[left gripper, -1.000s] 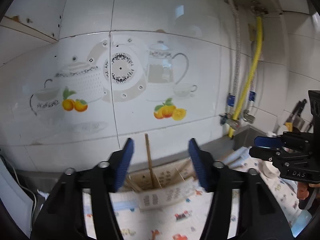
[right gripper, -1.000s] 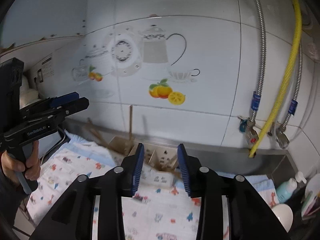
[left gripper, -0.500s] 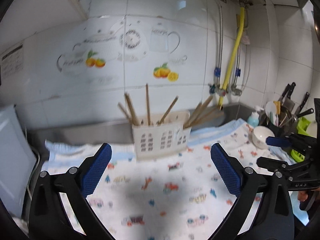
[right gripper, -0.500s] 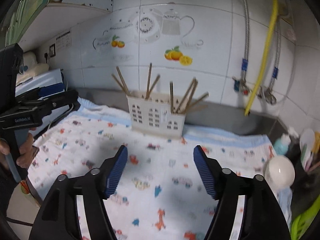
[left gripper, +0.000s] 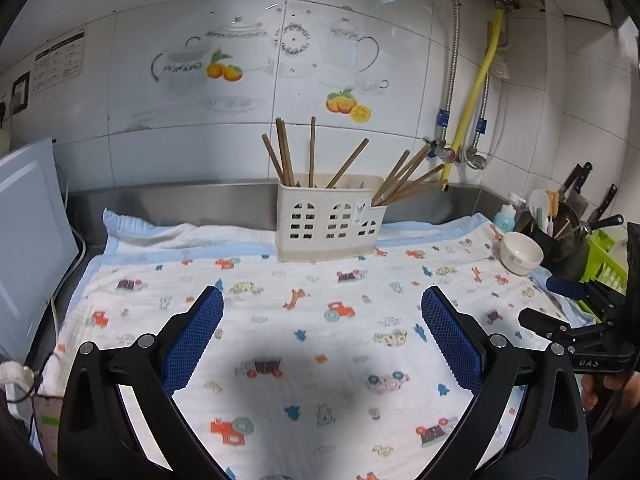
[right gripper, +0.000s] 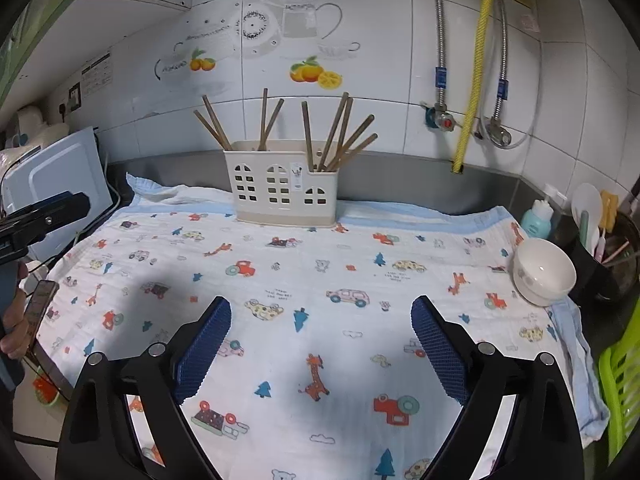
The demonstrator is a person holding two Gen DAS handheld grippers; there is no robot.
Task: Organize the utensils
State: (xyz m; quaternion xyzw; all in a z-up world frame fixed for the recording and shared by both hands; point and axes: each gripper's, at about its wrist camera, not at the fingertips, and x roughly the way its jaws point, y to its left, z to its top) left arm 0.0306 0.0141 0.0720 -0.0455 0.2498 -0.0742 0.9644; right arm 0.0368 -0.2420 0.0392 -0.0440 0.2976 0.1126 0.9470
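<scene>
A white plastic utensil holder (left gripper: 330, 224) stands at the back of a patterned cloth (left gripper: 304, 320), against the steel backsplash. Several brown wooden chopsticks (left gripper: 312, 152) stick up from its compartments, some leaning right (left gripper: 408, 180). The holder also shows in the right wrist view (right gripper: 284, 188) with its chopsticks (right gripper: 336, 136). My left gripper (left gripper: 322, 300) is open and empty, well in front of the holder. My right gripper (right gripper: 321, 312) is open and empty, also back from the holder above the cloth.
A white bowl (right gripper: 544, 272) sits at the cloth's right edge. Behind it are a teal bottle (right gripper: 538, 220) and a dark pot of kitchen tools (right gripper: 608, 248). A green rack (right gripper: 624, 392) is at far right. A white appliance (left gripper: 28, 236) stands left.
Both grippers have pulled back from the holder and opened wide. The holder and its chopsticks now sit farther away, in full view.
</scene>
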